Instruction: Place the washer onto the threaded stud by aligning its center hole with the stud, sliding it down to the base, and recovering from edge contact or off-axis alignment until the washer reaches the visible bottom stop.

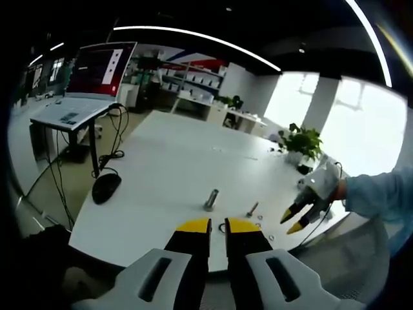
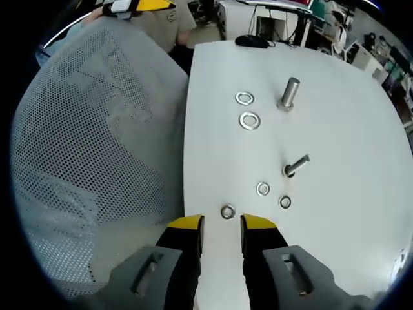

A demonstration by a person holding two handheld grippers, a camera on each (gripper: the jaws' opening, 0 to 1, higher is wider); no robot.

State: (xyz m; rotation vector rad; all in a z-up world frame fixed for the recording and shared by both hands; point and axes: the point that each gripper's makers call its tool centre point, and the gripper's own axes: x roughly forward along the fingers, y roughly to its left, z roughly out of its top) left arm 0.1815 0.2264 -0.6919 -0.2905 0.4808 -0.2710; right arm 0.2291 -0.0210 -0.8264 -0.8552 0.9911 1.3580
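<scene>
An upright threaded stud point(image 1: 211, 199) point(image 2: 288, 92) stands on the white table point(image 1: 168, 161) point(image 2: 348, 129). Two large washers point(image 2: 244, 98) point(image 2: 250, 121) lie flat beside it, and one washer point(image 1: 222, 227) shows just beyond my left gripper point(image 1: 217, 226). That gripper is open, holds nothing, and hovers at the table's near edge. My right gripper point(image 2: 222, 224) point(image 1: 293, 221) is also open and empty, poised over the table edge. A small washer point(image 2: 227, 211) lies just ahead of its tips. The left gripper's yellow tip point(image 2: 139, 5) peeks in at the top of the right gripper view.
A bolt point(image 1: 252, 209) point(image 2: 296, 165) lies on its side near the stud, with two more small washers point(image 2: 262, 188) point(image 2: 284, 202) close by. A black mouse point(image 1: 106, 187) point(image 2: 253, 41) rests at a table edge. A mesh chair back point(image 2: 97, 129) stands alongside. A laptop point(image 1: 90, 84) sits on a stand.
</scene>
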